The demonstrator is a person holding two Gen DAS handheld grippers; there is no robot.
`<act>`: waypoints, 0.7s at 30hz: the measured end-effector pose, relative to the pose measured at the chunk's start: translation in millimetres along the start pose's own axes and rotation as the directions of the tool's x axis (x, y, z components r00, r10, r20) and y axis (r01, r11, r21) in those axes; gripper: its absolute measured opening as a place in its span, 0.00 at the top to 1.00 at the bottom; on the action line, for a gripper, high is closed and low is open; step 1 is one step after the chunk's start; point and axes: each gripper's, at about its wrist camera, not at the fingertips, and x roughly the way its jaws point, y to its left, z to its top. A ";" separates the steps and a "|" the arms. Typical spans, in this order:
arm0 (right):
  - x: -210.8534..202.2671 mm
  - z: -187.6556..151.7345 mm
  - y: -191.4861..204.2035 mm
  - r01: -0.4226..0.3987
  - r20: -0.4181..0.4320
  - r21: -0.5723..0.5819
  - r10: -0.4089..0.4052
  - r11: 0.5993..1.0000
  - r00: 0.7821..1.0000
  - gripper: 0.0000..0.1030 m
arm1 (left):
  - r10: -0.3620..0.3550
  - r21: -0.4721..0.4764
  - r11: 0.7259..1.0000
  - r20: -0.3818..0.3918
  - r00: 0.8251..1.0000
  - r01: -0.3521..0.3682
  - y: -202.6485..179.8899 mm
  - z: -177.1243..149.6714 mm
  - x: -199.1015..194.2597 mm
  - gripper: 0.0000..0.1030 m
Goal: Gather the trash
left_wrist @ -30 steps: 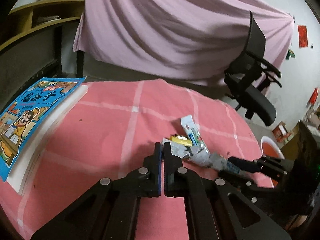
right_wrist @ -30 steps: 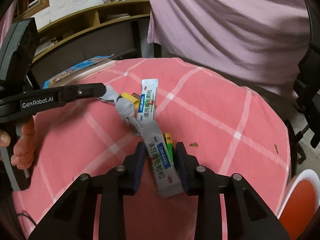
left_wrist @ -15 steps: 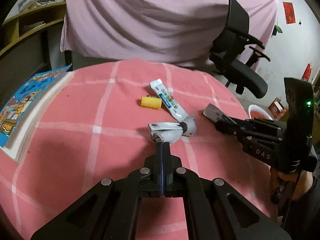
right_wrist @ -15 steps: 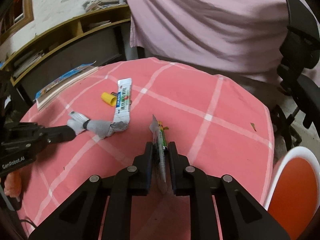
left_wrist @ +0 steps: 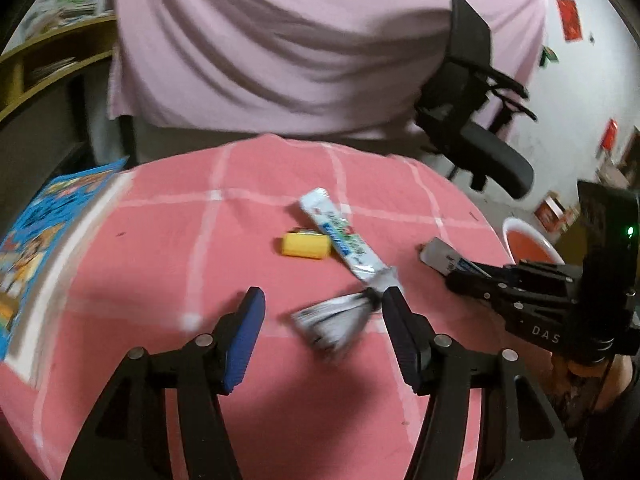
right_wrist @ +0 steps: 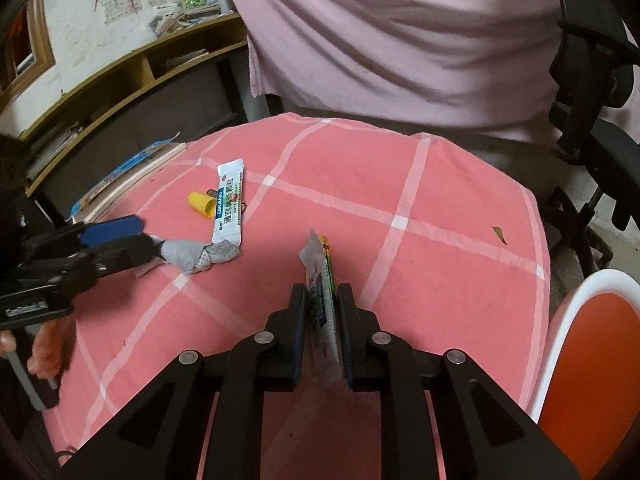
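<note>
Round table w/ pink-red checked cloth (left_wrist: 160, 240), pale pink draped sheet (left_wrist: 300, 40) behind it, black office chair (left_wrist: 480, 128) to one side, wooden shelving (right_wrist: 132, 76) at back.

Left gripper (left_wrist: 324, 316): jaws have just been opening, now stand apart w/ the crumpled grey-white knotted wrapper (left_wrist: 336, 320) lying between them on the cloth, pads not pressing it; blurred in left wrist view. Right wrist view shows same wrapper sharper (right_wrist: 200, 254), just off the left gripper's tips (right_wrist: 120, 236), & the hand (right_wrist: 44, 348) under that tool.

Right gripper (right_wrist: 322, 300): closed on a flat silver-white sachet w/ green-yellow edge (right_wrist: 322, 280), which sticks out past the pads. Left wrist view shows it from the side (left_wrist: 444, 260), clear of the cloth.

On cloth, mid-table: long white sachet w/ blue label (left_wrist: 340, 236) & small yellow cap-like piece (left_wrist: 306, 245), touching. Knotted wrapper's end meets the white sachet's near end.

Only right view: white-rimmed orange bin (right_wrist: 588, 360) beside the table edge, large; left view gets just a bit of it (left_wrist: 528, 240). Blue illustrated book (left_wrist: 44, 232) at table's edge, cover clear only in left view.
</note>
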 end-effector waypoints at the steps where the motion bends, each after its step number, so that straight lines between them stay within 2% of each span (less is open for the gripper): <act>1: 0.0 -0.1 -0.8 -0.003 0.001 0.002 0.003 1.000 1.000 0.86 | -0.008 0.020 1.000 -0.014 1.000 0.009 -4.3 0.9 3.5 0.48; 3: 0.0 -0.1 -1.8 -0.012 0.002 0.005 0.012 1.000 1.000 0.83 | -0.025 0.070 0.997 -0.022 0.999 0.027 -14.2 0.2 5.5 0.52; 5: 0.5 -0.1 -1.2 -0.027 0.000 0.000 0.027 1.000 1.000 0.78 | -0.030 0.109 0.993 -0.034 0.999 0.033 -22.6 -1.2 7.2 0.75; 7: 0.5 -0.4 1.5 -0.021 -0.001 -0.008 0.021 1.000 1.000 0.78 | -0.011 0.148 0.989 -0.054 0.998 0.019 -30.2 -4.5 10.9 0.80; 10: 2.2 -0.7 2.9 -0.014 -0.009 -0.013 0.014 1.000 1.000 0.81 | 0.017 0.172 0.985 -0.057 0.998 -0.007 -37.4 -6.8 14.1 0.94; 11: 2.5 -0.9 3.0 -0.011 -0.011 -0.015 0.010 1.000 1.000 0.87 | 0.018 0.169 0.986 -0.056 0.998 -0.008 -37.9 -7.2 14.4 0.96; 15: -0.3 -1.8 5.2 0.005 0.001 -0.034 -0.005 0.999 1.000 0.89 | 0.022 0.138 0.990 -0.025 0.999 -0.018 -41.6 -8.6 11.6 0.97; 18: -8.3 -4.0 9.8 0.023 0.038 -0.056 -0.021 0.998 0.999 0.90 | 0.013 0.135 0.991 0.056 0.998 -0.020 -49.5 -12.2 -2.7 0.98; 21: -22.6 -7.2 10.7 0.040 0.107 -0.055 -0.034 0.998 0.994 0.92 | 0.011 0.141 0.990 0.151 0.988 -0.033 -58.4 -17.3 -18.7 0.98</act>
